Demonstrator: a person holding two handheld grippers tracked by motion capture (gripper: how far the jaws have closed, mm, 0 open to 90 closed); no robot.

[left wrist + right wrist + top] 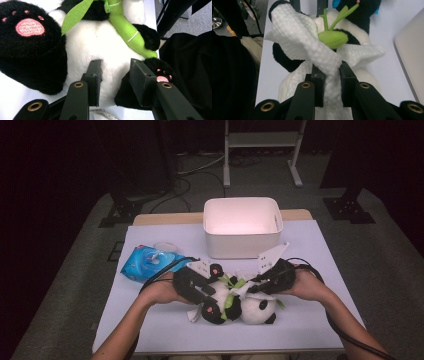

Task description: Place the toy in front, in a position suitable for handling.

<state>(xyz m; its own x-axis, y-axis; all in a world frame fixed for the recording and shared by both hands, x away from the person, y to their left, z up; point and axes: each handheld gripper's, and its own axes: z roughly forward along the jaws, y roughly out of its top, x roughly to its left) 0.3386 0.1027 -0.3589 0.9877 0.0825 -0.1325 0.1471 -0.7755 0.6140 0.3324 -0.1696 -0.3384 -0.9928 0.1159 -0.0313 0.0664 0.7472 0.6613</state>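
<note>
1 plush panda [235,302] — black and white, pink paw pads, green bamboo — lay on the worktop [310,255] before 1 white bin [243,226]. The left gripper [113,75] pinched its belly fur. The right gripper [328,75] was clamped on 1 white wipe [299,37]. 1 blue wipe pack [147,261] lay left; no writing was legible.

Recording lab or studio — black curtains [60,165], floor cables [200,167], stand feet [350,210], covered table [160,330] on grey carpet [65,285]

Panda toy [100,47] head cut off
</note>
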